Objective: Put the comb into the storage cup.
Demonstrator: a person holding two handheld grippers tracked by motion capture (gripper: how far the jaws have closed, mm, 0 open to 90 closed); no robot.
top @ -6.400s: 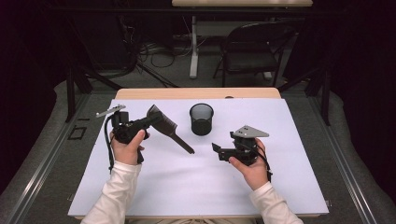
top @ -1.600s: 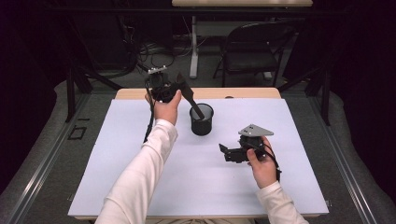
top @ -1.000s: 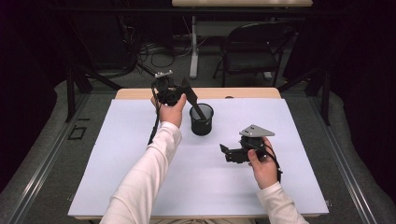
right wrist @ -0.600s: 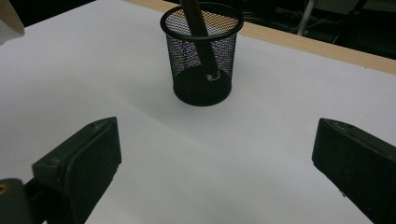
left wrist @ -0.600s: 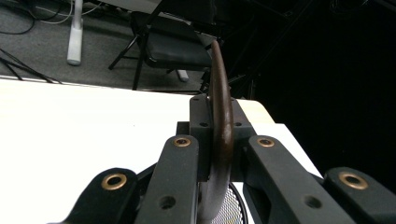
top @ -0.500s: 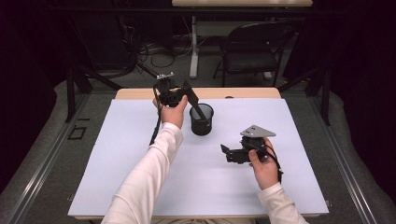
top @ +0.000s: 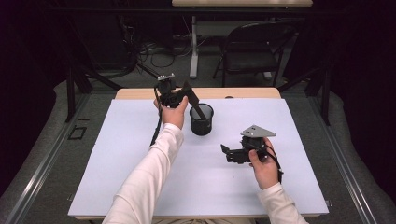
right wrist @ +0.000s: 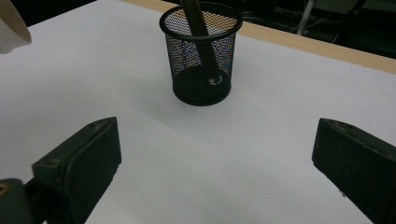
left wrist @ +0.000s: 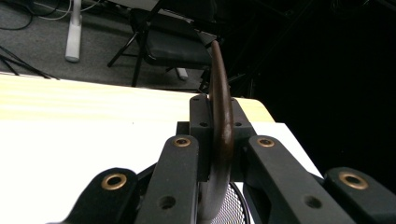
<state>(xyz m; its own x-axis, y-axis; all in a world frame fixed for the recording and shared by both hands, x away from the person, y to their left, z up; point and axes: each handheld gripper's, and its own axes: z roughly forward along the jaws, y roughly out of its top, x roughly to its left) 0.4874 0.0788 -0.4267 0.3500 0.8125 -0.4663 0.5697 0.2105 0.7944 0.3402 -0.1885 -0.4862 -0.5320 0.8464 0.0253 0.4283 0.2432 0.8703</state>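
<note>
I keep my left gripper (top: 186, 95) pinching the dark spatula (left wrist: 221, 116), its handle end down inside the mesh cup (top: 201, 120) near the surface's far edge, while my right gripper (top: 227, 153) rests spread.

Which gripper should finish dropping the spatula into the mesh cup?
Left. The left gripper is shut on the spatula, whose handle end already sits inside the mesh cup. The right gripper is open, apart from the cup.
</note>
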